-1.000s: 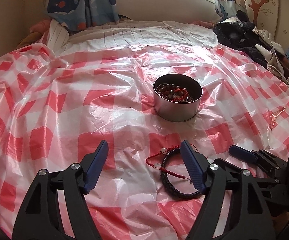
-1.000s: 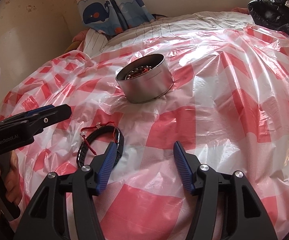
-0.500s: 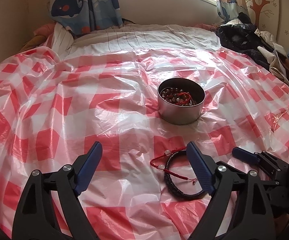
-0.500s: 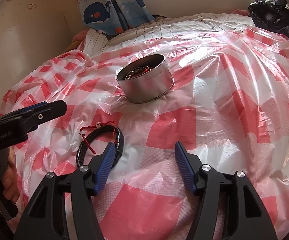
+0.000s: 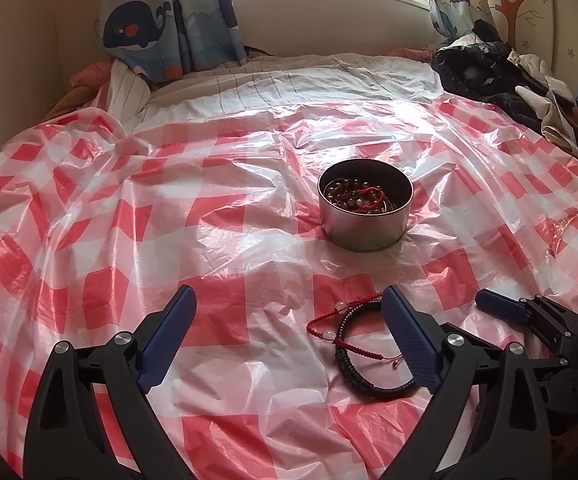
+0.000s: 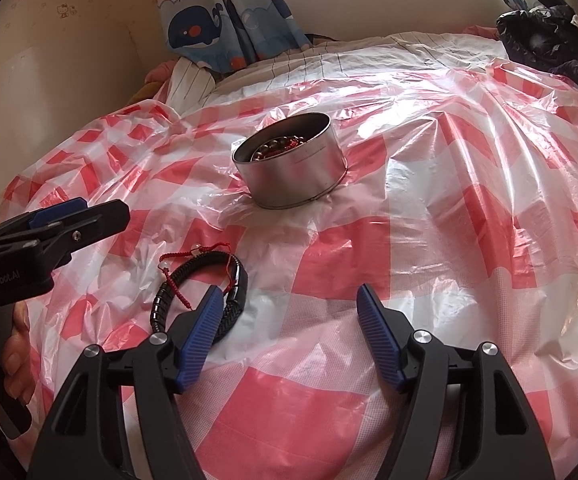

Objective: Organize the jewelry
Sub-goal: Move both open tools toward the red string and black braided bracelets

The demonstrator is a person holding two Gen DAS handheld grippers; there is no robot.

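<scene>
A black braided bracelet [image 5: 369, 390] and a red string bracelet with clear beads [image 5: 339, 318] lie tangled on the red-and-white checked plastic sheet [image 5: 217, 216]. My left gripper [image 5: 289, 298] hovers over them with its jaws opening. Both bracelets lie just inside its right finger, untouched by the pads. Farther back stands a round metal tin [image 5: 365, 220] holding beads and red cord. My right gripper [image 6: 289, 292] is also opening, with only sheet between its fingers. Its left finger hides part of the black bracelet [image 6: 159, 300]; the red bracelet [image 6: 201, 249] and tin [image 6: 301, 176] lie beyond.
Dark clothes [image 5: 489, 68] are piled at the back right. A whale-print curtain [image 5: 161, 28] and striped bedding [image 5: 289, 80] close the far side. A person's hand [image 6: 13, 340] holds the left gripper [image 6: 89, 216] at the left of the right wrist view.
The left gripper's jaws have spread clearly wider and its view has tipped up a little. The right gripper's jaws have widened slightly. The bracelets and tin have not moved.
</scene>
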